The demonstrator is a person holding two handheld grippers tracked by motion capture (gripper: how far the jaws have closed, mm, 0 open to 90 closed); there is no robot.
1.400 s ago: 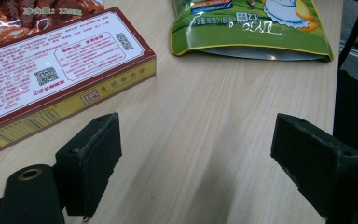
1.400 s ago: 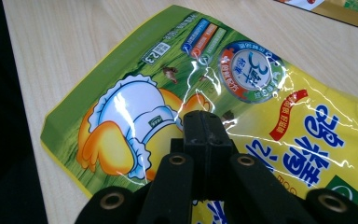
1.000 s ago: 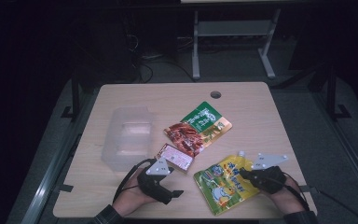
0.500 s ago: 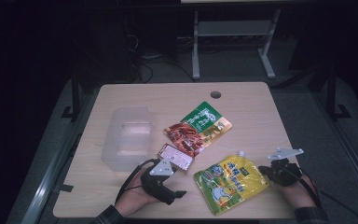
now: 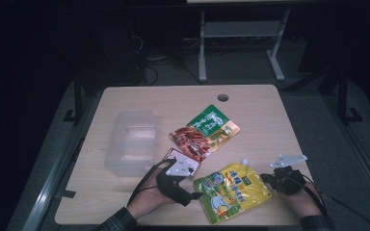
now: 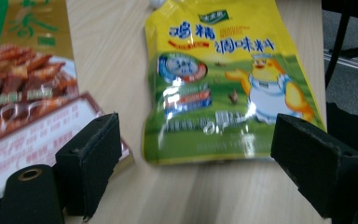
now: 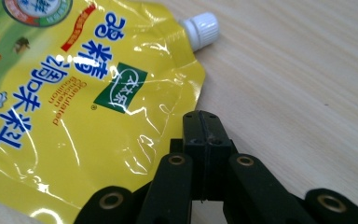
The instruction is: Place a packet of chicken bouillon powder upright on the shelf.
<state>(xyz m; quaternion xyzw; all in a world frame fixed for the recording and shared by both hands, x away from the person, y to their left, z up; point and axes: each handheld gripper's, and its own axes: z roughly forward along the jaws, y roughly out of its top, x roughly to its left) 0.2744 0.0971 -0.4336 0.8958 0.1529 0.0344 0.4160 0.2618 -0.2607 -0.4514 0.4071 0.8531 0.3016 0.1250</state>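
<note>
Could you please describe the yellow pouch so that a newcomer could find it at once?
On the wooden table, look at the near edge between the two grippers. The yellow pouch lies flat there; unlike its neighbours, it has a white screw cap and a cartoon chick.
</note>
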